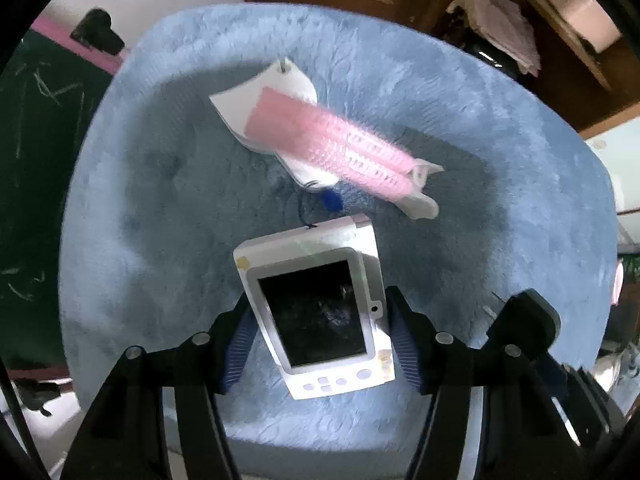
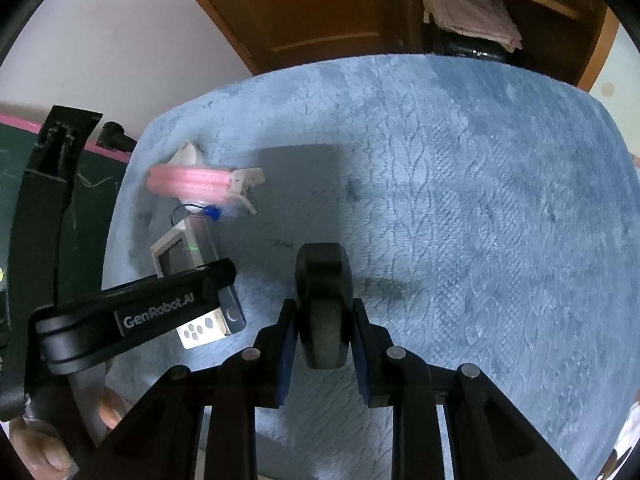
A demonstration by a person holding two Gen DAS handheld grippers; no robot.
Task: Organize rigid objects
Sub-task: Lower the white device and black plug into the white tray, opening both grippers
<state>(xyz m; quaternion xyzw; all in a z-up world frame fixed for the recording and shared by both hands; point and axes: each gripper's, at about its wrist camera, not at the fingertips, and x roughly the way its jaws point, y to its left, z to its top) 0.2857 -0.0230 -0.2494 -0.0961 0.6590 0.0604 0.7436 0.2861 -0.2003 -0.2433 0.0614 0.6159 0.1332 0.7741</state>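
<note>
- Left wrist view: my left tool (image 1: 320, 340) points straight down over the blue plush surface (image 1: 160, 208); the white handheld device (image 1: 320, 308) lies between its two blue pads (image 1: 406, 350), screen up, button end nearest the camera; the jaws stand partly open and I cannot tell whether the pads are pressing its sides yet or only flanking them, so I would not call it a grip.
- The device's long axis runs away from the camera, tilted a little to the left at the far end, so the pads face its long edges; that, I judge, is what the coming close turns on.
- Beyond the device, near its far end, lie a pink ridged clip on a white card (image 1: 328, 144) and a small blue bead on a dark cord (image 1: 332, 200); both well clear of the pads.
- Right wrist view: my right tool (image 2: 323, 332) is clamped fully on a dark caster wheel (image 2: 324, 312), held above the plush; the wheel stands upright between the pads.
- From here the left tool (image 2: 224, 292) shows at left over the device (image 2: 196, 280), a hand (image 2: 52, 444) on its handle; the device lies well left of the right tool, so the left hand is plainly the nearer; open plush to the right looks to me the likely place for the wheel.
</note>
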